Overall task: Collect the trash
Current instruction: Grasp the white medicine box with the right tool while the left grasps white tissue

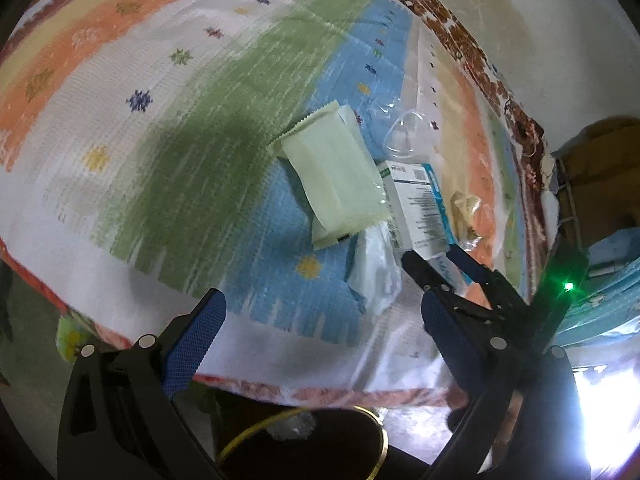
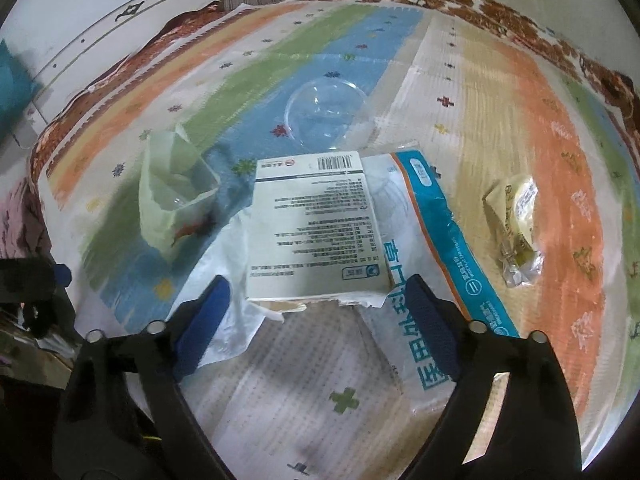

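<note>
Trash lies on a striped bedspread (image 1: 160,128). A white printed box (image 2: 312,224) rests on a blue-and-white package (image 2: 440,260), with a white plastic bag (image 2: 228,280) beside it. My right gripper (image 2: 318,300) is open, and the box's near end sits between its fingertips with a small gap on each side. The left wrist view shows this right gripper (image 1: 436,258) at the box (image 1: 416,208). A pale green wrapper (image 1: 336,176) lies left of the box. My left gripper (image 1: 320,332) is open and empty above the bed's near edge.
A clear plastic lid (image 2: 326,110) lies beyond the box. A crumpled yellowish wrapper (image 2: 516,220) lies to the right. A dark bin with a yellow rim (image 1: 320,440) stands below the bed's edge. A headboard (image 2: 120,32) and wall bound the far side.
</note>
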### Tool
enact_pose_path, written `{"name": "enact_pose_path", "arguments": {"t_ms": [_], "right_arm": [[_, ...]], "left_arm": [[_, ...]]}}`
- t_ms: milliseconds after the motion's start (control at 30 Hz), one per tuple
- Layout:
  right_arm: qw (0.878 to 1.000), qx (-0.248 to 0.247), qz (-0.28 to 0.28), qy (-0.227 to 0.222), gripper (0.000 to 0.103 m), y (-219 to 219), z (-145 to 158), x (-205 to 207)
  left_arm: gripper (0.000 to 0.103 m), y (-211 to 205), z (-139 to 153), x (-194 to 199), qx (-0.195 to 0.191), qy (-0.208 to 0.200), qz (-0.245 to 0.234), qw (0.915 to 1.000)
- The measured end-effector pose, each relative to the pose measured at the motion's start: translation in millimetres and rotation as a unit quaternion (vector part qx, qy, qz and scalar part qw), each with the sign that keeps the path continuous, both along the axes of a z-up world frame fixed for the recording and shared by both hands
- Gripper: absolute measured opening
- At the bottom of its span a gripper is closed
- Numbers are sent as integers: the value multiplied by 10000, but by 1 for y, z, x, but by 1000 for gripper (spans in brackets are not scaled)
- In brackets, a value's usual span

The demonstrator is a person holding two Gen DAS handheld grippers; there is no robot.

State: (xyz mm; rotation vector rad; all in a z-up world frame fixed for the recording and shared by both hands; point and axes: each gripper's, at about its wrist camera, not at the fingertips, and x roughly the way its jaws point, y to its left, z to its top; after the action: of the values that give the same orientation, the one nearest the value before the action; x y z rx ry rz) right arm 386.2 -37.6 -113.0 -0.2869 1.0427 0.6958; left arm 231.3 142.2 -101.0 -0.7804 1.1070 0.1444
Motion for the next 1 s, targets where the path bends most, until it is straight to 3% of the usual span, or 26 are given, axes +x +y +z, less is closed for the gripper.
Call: {"name": "enact_pose_path", "arguments": {"t_ms": [167, 300, 633, 900, 1000], "right_arm": [[9999, 3, -49, 126, 69, -1, -8, 5], [10000, 3, 1, 87, 67, -1, -8, 3], [9988, 380, -204, 249, 66, -18, 1, 9], [9966, 578, -510, 278, 66, -39, 8, 20], [9966, 550, -546, 278, 66, -41, 8, 21]], "left_arm": [[89, -4, -19, 13, -64, 138, -65, 9999], [79, -10, -23, 25, 203, 152, -321, 9992], [58, -17, -36, 38, -205, 123, -419, 9988], [48, -26, -42, 48, -249, 125, -540, 9982], [38, -33, -43, 51, -183, 152, -686, 9974]]}}
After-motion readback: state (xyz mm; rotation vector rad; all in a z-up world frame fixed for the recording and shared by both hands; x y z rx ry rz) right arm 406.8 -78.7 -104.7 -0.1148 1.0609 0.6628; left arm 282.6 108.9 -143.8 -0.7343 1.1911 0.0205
